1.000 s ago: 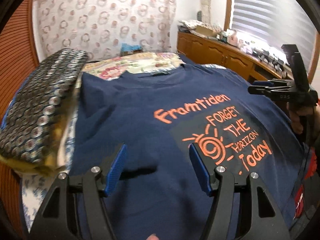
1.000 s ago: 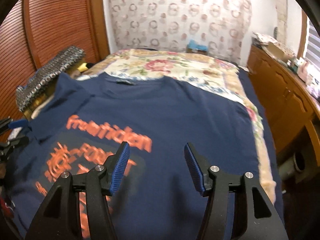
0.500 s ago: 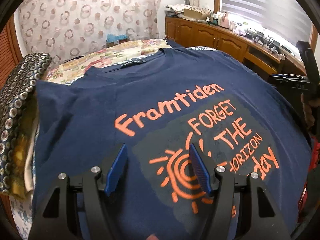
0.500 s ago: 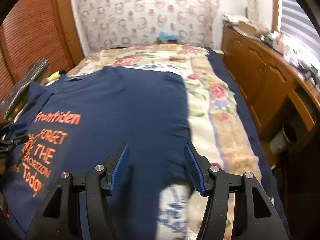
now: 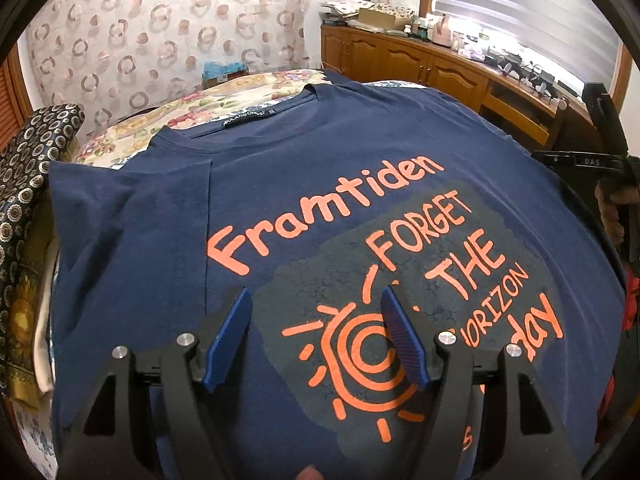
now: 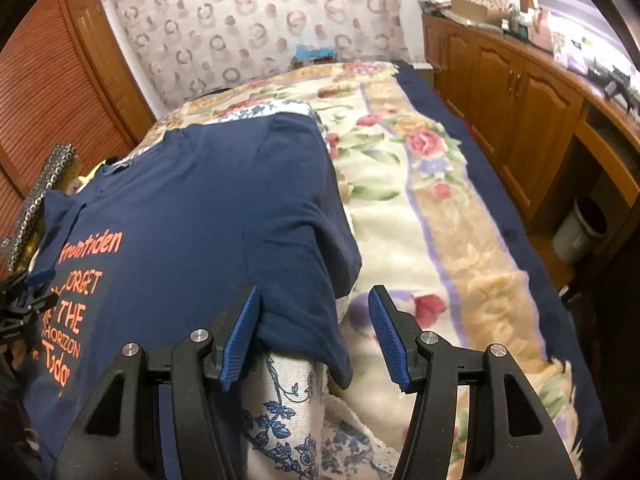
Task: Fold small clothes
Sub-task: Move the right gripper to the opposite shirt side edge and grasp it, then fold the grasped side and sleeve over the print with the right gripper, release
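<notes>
A navy T-shirt [image 5: 280,168] with orange print lies face up on the bed; it also shows in the right wrist view [image 6: 208,208]. My left gripper [image 5: 314,330] is open and empty, hovering over the orange sun print. My right gripper [image 6: 314,334] is open and empty, its jaws either side of the shirt's right sleeve hem [image 6: 332,360], not closed on it. The right gripper also shows at the right edge of the left wrist view [image 5: 592,160].
A floral blanket [image 6: 420,184] covers the bed. A stack of folded patterned cloths [image 5: 24,208] lies left of the shirt. Wooden cabinets [image 6: 520,92] with cluttered tops run along the right. A bin [image 6: 580,228] stands on the floor. Wooden louvred doors [image 6: 48,92] stand left.
Both grippers swung rightward. The left now sits over the sun print instead of the plain left part; the right went from mid-shirt to the right sleeve edge.
</notes>
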{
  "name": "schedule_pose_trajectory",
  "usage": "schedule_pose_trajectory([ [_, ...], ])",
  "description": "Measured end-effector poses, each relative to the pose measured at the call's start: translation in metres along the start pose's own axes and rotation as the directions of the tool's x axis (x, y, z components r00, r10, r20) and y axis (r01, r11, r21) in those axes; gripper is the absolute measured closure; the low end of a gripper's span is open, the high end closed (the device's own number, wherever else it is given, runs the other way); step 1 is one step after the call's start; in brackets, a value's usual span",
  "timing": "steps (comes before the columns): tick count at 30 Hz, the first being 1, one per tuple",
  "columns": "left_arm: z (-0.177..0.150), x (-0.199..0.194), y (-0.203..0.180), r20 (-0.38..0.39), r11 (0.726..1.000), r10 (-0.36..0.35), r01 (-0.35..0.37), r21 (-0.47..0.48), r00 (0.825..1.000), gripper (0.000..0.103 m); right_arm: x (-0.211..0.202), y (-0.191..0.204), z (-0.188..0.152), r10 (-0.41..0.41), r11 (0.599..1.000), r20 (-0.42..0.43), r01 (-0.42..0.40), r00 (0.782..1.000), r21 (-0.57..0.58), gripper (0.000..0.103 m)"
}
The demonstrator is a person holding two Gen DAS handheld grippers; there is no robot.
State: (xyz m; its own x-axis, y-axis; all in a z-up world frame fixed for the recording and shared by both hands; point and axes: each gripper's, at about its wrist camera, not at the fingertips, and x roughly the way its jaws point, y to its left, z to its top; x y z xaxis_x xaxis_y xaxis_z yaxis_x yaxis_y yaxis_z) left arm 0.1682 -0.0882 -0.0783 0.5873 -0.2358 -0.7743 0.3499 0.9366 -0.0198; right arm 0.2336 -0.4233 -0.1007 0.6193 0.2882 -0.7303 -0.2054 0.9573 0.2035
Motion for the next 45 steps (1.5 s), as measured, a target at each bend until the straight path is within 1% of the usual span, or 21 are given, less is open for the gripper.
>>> schedule_pose_trajectory([
  [2, 0.000, 0.000, 0.000, 0.000, 1.000, 0.000, 0.000, 0.000, 1.000, 0.035, 0.001, -0.005, 0.000, 0.025, 0.999, -0.001, -0.025, 1.000, 0.023, 0.047],
  [5, 0.000, 0.000, 0.000, 0.000, 1.000, 0.000, 0.000, 0.000, 1.000, 0.035, 0.001, -0.009, 0.000, 0.074, 0.996, -0.006, -0.073, 0.997, 0.049, 0.055],
  [7, 0.000, 0.000, -0.001, 0.000, 1.000, 0.001, -0.001, 0.000, 1.000, 0.035, 0.001, -0.008, 0.001, 0.109, 0.993, -0.009, -0.108, 0.994, 0.055, 0.069],
  [8, 0.000, 0.000, 0.000, 0.000, 1.000, 0.001, -0.001, -0.001, 1.000, 0.035, 0.001, -0.007, 0.001, 0.117, 0.992, -0.009, -0.116, 0.993, 0.053, 0.073],
  [9, 0.000, 0.000, 0.000, 0.000, 1.000, 0.002, -0.002, 0.000, 1.000, 0.034, 0.000, -0.006, 0.001, 0.116, 0.992, -0.009, -0.116, 0.993, 0.046, 0.078],
  [10, 0.000, 0.000, 0.000, 0.000, 1.000, 0.004, -0.004, -0.001, 1.000, 0.034, 0.000, -0.003, 0.001, 0.118, 0.992, -0.009, -0.117, 0.993, 0.037, 0.080],
  [14, 0.000, 0.000, -0.001, 0.000, 1.000, 0.005, -0.005, -0.003, 1.000, 0.033, -0.002, 0.005, 0.001, 0.078, 0.997, -0.005, -0.078, 0.997, -0.004, 0.083],
  [16, -0.001, 0.000, -0.002, 0.001, 1.000, 0.008, -0.008, -0.003, 1.000, 0.033, -0.004, 0.007, 0.001, 0.051, 0.998, 0.002, -0.051, 0.999, -0.026, 0.091],
  [19, -0.002, -0.001, -0.001, 0.001, 1.000, 0.009, -0.009, -0.004, 1.000, 0.033, -0.007, 0.009, 0.002, 0.014, 0.998, 0.015, -0.013, 1.000, -0.054, 0.100],
  [27, -0.003, -0.001, -0.002, 0.001, 1.000, 0.010, -0.009, -0.005, 1.000, 0.033, -0.024, 0.028, 0.008, -0.029, 0.992, 0.100, 0.041, 0.995, -0.121, 0.102],
  [30, -0.003, -0.001, -0.002, 0.001, 1.000, 0.010, -0.010, -0.005, 1.000, 0.032, -0.032, 0.039, 0.013, -0.030, 0.988, 0.141, 0.051, 0.990, -0.149, 0.103],
  [32, -0.002, -0.001, -0.002, 0.001, 1.000, 0.010, -0.010, -0.006, 1.000, 0.032, -0.038, 0.049, 0.017, -0.016, 0.984, 0.170, 0.046, 0.985, -0.173, 0.103],
  [35, -0.002, -0.001, -0.002, 0.001, 1.000, 0.011, -0.011, -0.006, 1.000, 0.032, -0.049, 0.069, 0.021, 0.028, 0.976, 0.212, 0.019, 0.977, -0.219, 0.103],
  [37, -0.003, -0.001, -0.002, 0.001, 1.000, 0.011, -0.011, -0.008, 1.000, 0.031, -0.053, 0.085, 0.024, 0.067, 0.967, 0.222, -0.009, 0.973, -0.255, 0.103],
  [39, -0.002, -0.001, -0.001, 0.000, 1.000, 0.009, -0.009, -0.009, 1.000, 0.031, -0.054, 0.101, 0.025, 0.088, 0.957, 0.221, -0.020, 0.971, -0.291, 0.103],
  [42, -0.002, 0.000, -0.001, -0.001, 1.000, 0.012, -0.012, -0.014, 1.000, 0.031, -0.050, 0.108, 0.026, 0.092, 0.958, 0.216, -0.028, 0.972, -0.285, 0.103],
  [43, -0.002, 0.000, -0.001, -0.001, 1.000, 0.013, -0.013, -0.018, 1.000, 0.030, -0.046, 0.102, 0.027, 0.084, 0.963, 0.209, -0.026, 0.974, -0.268, 0.103],
  [44, -0.002, 0.000, -0.001, -0.002, 1.000, 0.015, -0.015, -0.020, 1.000, 0.030, -0.042, 0.097, 0.026, 0.056, 0.968, 0.206, -0.002, 0.977, -0.252, 0.102],
  [45, -0.002, 0.000, 0.000, -0.002, 1.000, 0.017, -0.017, -0.021, 1.000, 0.030, -0.038, 0.091, 0.026, 0.020, 0.972, 0.200, 0.027, 0.980, -0.233, 0.094],
])
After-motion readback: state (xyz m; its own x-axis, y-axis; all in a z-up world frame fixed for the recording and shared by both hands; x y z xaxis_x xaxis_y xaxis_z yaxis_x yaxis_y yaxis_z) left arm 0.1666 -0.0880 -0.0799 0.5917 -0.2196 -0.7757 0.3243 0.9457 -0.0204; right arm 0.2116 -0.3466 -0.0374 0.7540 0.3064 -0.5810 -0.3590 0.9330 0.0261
